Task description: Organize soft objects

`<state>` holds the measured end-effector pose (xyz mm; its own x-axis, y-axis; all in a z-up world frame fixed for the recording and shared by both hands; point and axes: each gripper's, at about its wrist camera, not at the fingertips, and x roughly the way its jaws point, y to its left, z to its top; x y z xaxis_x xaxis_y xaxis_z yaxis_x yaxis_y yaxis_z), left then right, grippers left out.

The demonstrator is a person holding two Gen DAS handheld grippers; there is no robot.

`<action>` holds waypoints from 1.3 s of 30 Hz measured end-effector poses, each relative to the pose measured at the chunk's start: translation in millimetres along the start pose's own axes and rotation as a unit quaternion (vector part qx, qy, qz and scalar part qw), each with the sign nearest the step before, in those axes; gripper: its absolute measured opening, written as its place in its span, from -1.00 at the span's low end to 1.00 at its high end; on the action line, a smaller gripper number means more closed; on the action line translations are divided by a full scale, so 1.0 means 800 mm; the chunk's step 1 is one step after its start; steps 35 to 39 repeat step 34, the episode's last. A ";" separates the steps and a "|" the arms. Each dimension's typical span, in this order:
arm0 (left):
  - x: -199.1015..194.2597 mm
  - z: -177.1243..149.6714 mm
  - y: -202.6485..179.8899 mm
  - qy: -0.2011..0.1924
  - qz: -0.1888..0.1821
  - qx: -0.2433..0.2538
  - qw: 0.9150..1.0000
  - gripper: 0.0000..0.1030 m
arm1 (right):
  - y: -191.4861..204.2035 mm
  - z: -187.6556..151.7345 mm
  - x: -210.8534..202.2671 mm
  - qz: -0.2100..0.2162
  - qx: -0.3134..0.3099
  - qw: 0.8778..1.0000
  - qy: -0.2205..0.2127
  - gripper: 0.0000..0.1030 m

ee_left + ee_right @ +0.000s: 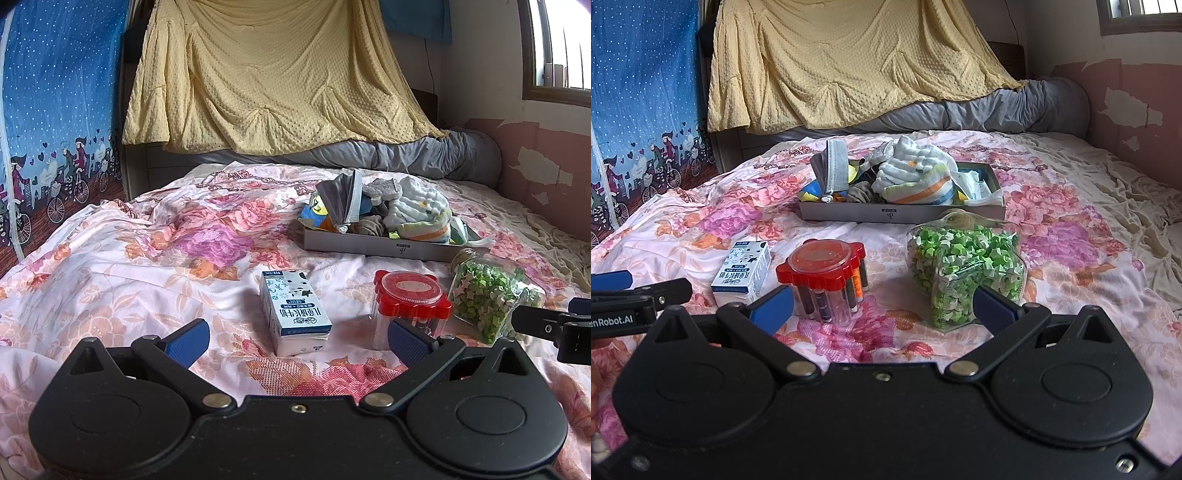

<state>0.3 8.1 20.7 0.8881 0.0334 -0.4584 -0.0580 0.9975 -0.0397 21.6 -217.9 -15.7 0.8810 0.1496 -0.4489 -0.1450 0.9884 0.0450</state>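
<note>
A shallow grey box (369,247) (901,214) lies on the floral bedspread, piled with soft things: a grey face mask (341,199) (834,162), a white striped cloth (417,210) (916,177) and brown socks (369,223) (858,192). My left gripper (297,338) is open, low over the bed, with a milk carton (293,314) (742,273) just beyond its fingers. Open as well and holding nothing, my right gripper (882,306) hovers before a red-lidded jar (823,277) and a jar of green paper stars (964,266).
The red-lidded jar (410,306) and star jar (491,291) stand right of the carton. The right gripper's tip (554,325) shows at the left view's right edge. A yellow blanket (266,74) hangs at the headboard above a grey rolled quilt (424,155). A blue curtain (55,110) bounds the left.
</note>
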 end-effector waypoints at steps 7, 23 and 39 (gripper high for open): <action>0.000 -0.001 0.000 0.000 0.000 0.000 1.000 0.99 | 0.000 0.000 0.000 0.000 0.000 1.000 0.000 0.99; 0.001 0.000 -0.003 0.005 0.002 0.004 1.000 0.99 | 0.000 0.000 0.000 -0.001 0.000 1.000 0.000 0.99; -0.003 0.001 -0.001 -0.007 0.000 0.002 1.000 0.99 | 0.000 0.000 0.000 -0.001 0.000 1.000 0.001 0.99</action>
